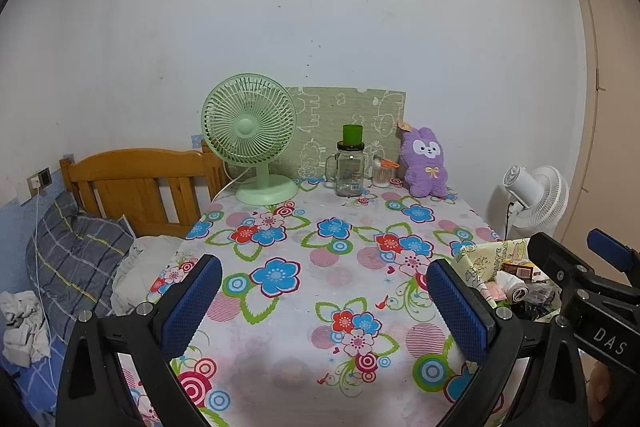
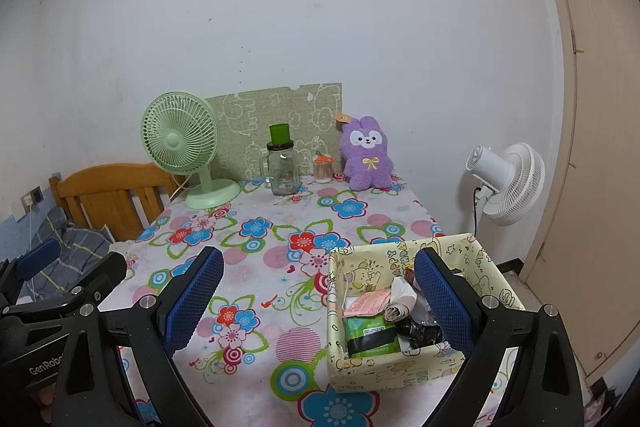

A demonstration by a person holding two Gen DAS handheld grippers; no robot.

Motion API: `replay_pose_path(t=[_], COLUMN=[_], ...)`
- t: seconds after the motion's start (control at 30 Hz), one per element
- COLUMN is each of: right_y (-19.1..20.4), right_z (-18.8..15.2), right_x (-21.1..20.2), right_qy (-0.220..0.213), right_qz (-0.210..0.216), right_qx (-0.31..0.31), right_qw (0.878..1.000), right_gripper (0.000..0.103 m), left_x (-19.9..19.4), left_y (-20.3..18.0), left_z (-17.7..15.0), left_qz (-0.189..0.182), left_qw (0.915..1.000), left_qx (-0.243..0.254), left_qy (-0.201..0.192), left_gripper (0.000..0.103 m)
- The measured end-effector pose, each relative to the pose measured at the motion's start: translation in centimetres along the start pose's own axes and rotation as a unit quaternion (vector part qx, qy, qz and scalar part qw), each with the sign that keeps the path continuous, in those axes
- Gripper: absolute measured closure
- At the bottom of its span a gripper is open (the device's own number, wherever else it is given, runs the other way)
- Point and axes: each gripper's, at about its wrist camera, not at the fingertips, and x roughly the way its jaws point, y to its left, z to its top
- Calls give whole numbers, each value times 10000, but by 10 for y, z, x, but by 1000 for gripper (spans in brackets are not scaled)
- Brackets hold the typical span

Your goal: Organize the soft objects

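Both claws, left (image 1: 324, 303) and right (image 2: 318, 301), gaping empty; fluffy purple plush rabbit (image 2: 366, 155) likely light, squashy, best pinched mid-belly.

We see the yellow cartoon-print storage box (image 1: 486, 255) cut off behind the right gripper at the left wrist view's lower right, its crumpled contents (image 2: 394, 319) too jumbled to name, the small orange-lidded jar's (image 2: 323, 169) contents too small to tell
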Motion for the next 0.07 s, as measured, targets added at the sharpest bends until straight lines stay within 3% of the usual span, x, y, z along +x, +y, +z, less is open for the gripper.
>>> replay_pose_path(t=[0.07], right_y=[0], right_z=[0], right_x=[0], right_qy=[5], right_qz=[2], right_qx=[7], right_qw=[10000], right_gripper=[5], left_x=[1], left_y=[0], left_z=[0], left_qz=[5], left_qw=[10000], left_qx=[-4], left_qy=[1], left_gripper=[0])
